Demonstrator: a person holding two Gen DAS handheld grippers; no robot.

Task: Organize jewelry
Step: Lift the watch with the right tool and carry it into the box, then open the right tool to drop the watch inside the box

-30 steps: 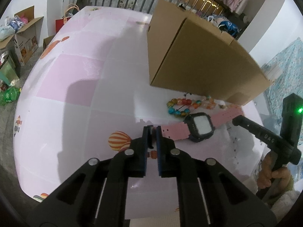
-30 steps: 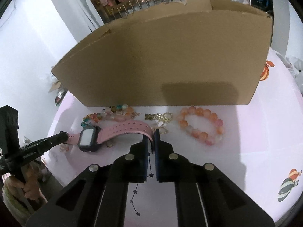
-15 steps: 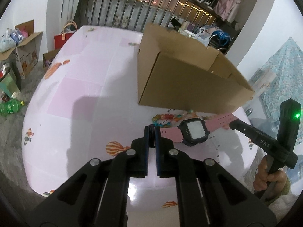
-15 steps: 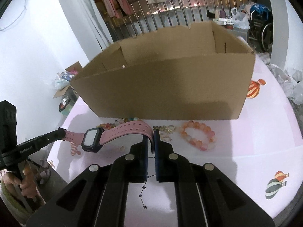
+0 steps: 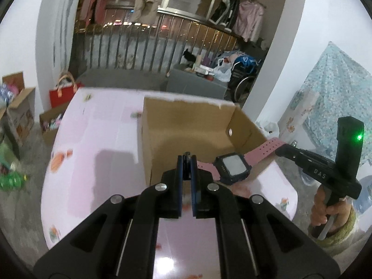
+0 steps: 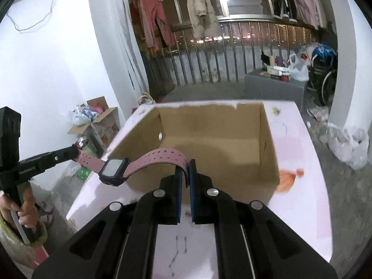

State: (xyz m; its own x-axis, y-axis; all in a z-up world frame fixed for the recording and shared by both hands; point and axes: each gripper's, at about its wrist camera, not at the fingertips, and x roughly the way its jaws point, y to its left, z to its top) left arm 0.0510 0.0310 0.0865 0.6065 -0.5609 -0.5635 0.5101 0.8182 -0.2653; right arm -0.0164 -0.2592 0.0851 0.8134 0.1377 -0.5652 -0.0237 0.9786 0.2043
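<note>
A pink-strapped watch (image 5: 232, 166) with a dark square case hangs stretched between both grippers, lifted above the front edge of an open cardboard box (image 5: 186, 125). My left gripper (image 5: 187, 160) is shut on one strap end. My right gripper (image 6: 185, 165) is shut on the other strap end; the watch (image 6: 115, 167) sags to the left in the right wrist view, over the box's (image 6: 209, 134) near left corner. The box looks empty inside. The bracelets seen before are hidden below the grippers.
The box stands on a pink table (image 5: 93, 139) with balloon prints. A thin chain (image 6: 179, 248) lies on the table under my right gripper. Cardboard boxes and bags (image 5: 18, 107) sit on the floor to the left. A railing (image 6: 232, 53) runs behind the table.
Both grippers have risen with the watch from the tabletop to above the box's rim. The box's open inside has come into view, and the bracelets have dropped out of sight.
</note>
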